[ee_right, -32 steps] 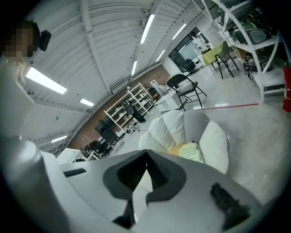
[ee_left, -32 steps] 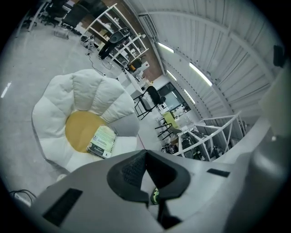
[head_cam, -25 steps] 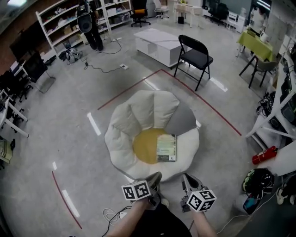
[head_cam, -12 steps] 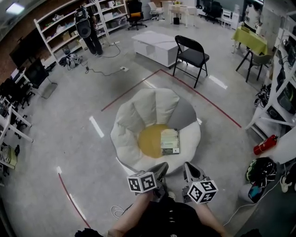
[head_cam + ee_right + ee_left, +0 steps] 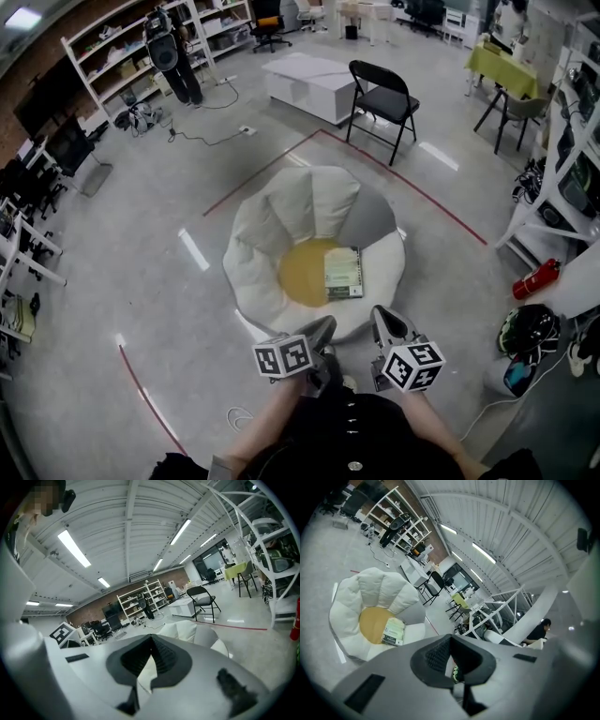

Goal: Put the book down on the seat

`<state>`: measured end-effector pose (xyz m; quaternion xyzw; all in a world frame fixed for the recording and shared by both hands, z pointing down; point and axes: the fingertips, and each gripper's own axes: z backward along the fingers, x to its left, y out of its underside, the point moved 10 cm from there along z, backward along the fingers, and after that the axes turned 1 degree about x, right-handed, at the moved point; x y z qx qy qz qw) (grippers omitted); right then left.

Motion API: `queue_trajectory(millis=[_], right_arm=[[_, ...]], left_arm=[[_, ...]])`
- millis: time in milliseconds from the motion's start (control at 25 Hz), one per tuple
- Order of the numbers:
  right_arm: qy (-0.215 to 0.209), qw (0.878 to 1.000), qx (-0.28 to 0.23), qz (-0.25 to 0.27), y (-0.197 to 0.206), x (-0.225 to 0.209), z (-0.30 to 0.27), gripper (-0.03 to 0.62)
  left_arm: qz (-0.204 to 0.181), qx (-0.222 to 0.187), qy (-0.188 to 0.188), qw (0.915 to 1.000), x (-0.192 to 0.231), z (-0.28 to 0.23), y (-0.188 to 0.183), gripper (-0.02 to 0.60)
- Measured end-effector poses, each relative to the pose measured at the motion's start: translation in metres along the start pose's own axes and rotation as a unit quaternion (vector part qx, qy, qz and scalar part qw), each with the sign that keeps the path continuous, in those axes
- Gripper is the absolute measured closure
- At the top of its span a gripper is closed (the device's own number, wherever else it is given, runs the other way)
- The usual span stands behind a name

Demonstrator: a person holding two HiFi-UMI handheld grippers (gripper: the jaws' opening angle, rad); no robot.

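1. The seat [image 5: 272,234] is a low, round cushion of soft off-white fabric. It is puffed into petal-like lobes around a flat mustard-yellow centre [image 5: 302,274], and one lobe at the far right is grey.
2. The book [image 5: 343,273] is a thin rectangle with a pale green cover and a darker strip along its near edge. It is laid flat on the right side of the seat, partly on the yellow centre and partly on a white lobe.
3. The left gripper [image 5: 322,330] and the right gripper [image 5: 382,321] are smooth grey wedges. Dark ribbed pads [image 5: 438,656] are seen in the gripper views.
4. The jaws of both grippers are brought together at their tips, and nothing is held between them.
5. The book is well apart from both pairs of fingers, out ahead of them, with the seat's near rim lying between.
6. A smooth grey floor [image 5: 169,309] and a black folding chair [image 5: 384,94] are seen around the seat.
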<state>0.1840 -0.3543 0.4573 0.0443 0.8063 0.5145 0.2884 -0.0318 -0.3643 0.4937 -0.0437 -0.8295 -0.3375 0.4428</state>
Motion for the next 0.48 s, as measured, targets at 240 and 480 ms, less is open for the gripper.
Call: queue_trajectory(millis=[240, 480], right_arm=[[-0.005, 1.000, 0.004, 0.002, 0.005, 0.000, 0.005, 0.582], [-0.012, 1.000, 0.005, 0.005, 0.006, 0.000, 0.003, 0.582]], left_arm=[[0.001, -0.003, -0.001, 1.0000, -0.001, -0.001, 0.003, 0.571], [0.010, -0.002, -0.001, 1.0000, -0.001, -0.001, 0.010, 0.571]])
